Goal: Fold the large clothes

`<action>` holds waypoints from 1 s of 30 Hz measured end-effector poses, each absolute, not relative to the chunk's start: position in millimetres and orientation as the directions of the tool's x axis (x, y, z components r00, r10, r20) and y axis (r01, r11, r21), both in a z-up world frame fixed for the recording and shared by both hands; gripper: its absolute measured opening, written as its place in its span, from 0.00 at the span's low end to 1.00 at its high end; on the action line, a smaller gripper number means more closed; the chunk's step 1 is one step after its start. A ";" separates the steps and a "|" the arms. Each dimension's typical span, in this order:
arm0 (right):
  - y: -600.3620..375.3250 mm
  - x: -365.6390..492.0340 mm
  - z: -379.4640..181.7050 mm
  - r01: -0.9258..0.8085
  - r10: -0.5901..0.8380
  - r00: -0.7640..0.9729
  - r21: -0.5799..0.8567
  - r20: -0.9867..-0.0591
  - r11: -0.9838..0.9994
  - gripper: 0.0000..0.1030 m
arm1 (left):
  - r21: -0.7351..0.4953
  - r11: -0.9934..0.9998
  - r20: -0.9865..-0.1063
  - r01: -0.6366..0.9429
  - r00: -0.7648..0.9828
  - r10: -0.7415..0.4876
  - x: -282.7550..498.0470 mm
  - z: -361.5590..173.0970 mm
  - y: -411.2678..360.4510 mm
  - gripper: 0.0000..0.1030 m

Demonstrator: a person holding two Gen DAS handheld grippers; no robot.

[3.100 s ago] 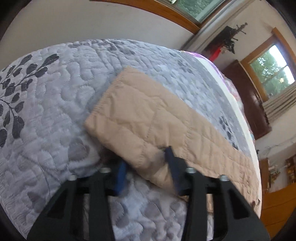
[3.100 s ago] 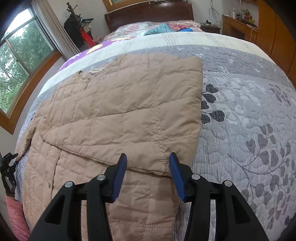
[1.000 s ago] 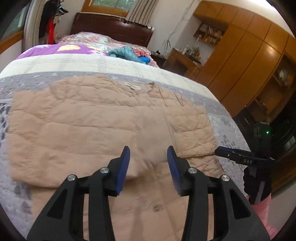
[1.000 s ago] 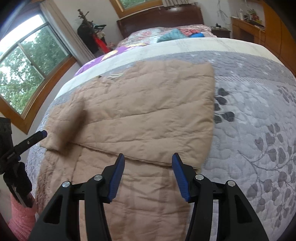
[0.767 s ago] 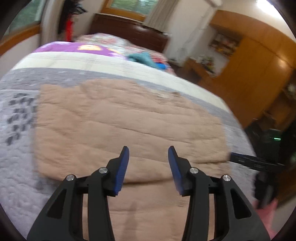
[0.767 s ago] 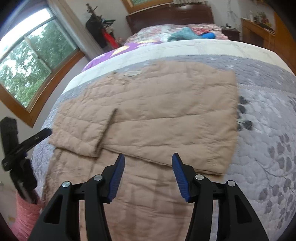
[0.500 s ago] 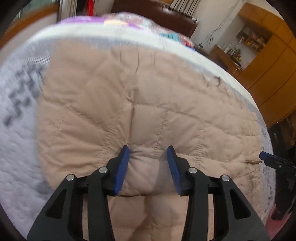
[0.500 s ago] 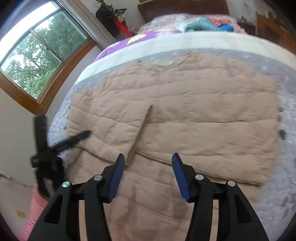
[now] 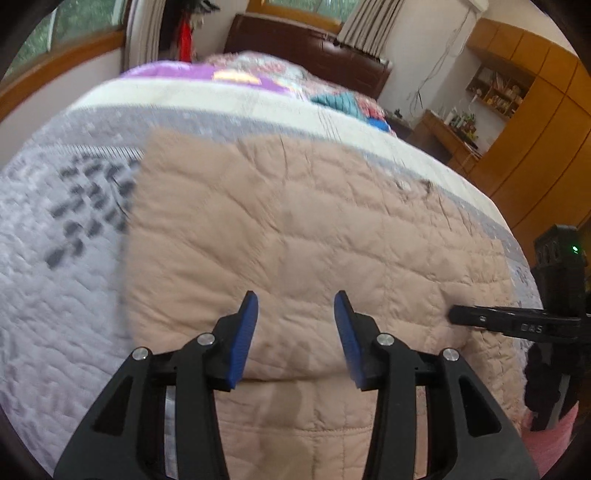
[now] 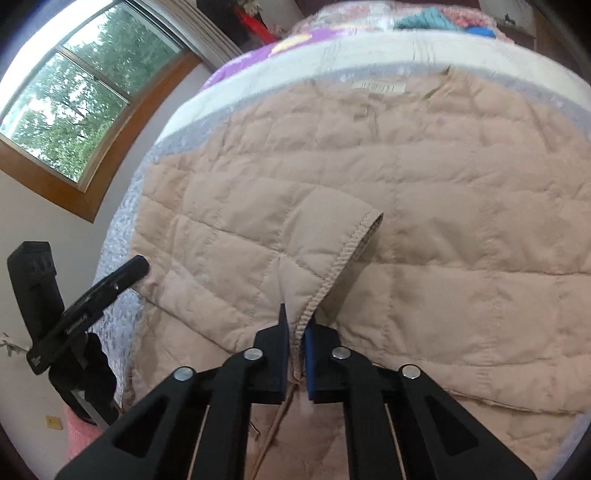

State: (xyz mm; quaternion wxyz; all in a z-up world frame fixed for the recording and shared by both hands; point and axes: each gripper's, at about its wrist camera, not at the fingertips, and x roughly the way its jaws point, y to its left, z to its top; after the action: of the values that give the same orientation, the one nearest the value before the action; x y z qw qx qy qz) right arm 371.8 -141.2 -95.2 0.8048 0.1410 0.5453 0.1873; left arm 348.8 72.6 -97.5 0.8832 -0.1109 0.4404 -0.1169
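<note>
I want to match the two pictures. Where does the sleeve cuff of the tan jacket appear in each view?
Left wrist view: the sleeve cuff lies at the right, at the tip of the right tongs that reach in from the right edge.
Right wrist view: the cuff is in the centre, running down into the shut right tongs.
Shared landmark: the teal cloth at the far end of the bed.

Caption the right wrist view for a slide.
Right gripper clamped on sleeve cuff of tan quilted jacket.
</note>
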 end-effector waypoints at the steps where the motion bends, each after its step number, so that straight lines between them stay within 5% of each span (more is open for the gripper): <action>1: -147.6 367.9 -87.7 -0.150 0.439 0.361 0.414 -0.823 0.898 0.06 | -0.290 0.952 -0.743 0.101 0.603 -0.290 349.2 -91.8 74.0 0.41; 11: -228.1 342.2 -38.4 -0.044 0.290 0.521 0.314 -0.803 0.948 0.06 | -0.273 0.954 -0.728 0.123 0.622 -0.288 361.3 -75.7 64.7 0.41; 24: -263.9 355.5 -110.2 0.088 0.270 0.423 0.335 -0.865 0.938 0.08 | -0.174 0.978 -0.814 0.117 0.541 -0.210 385.3 -133.2 37.9 0.42; 30: -263.5 344.9 -94.5 0.082 0.242 0.452 0.310 -0.859 0.947 0.11 | -0.174 0.979 -0.816 0.110 0.541 -0.206 380.2 -122.3 40.5 0.42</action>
State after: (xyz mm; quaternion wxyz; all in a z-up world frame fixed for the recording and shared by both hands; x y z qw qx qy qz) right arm 344.9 -263.5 -94.5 0.8377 0.1551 0.5214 0.0478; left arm 380.2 40.5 -122.3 0.8763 -0.0508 0.4706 -0.0902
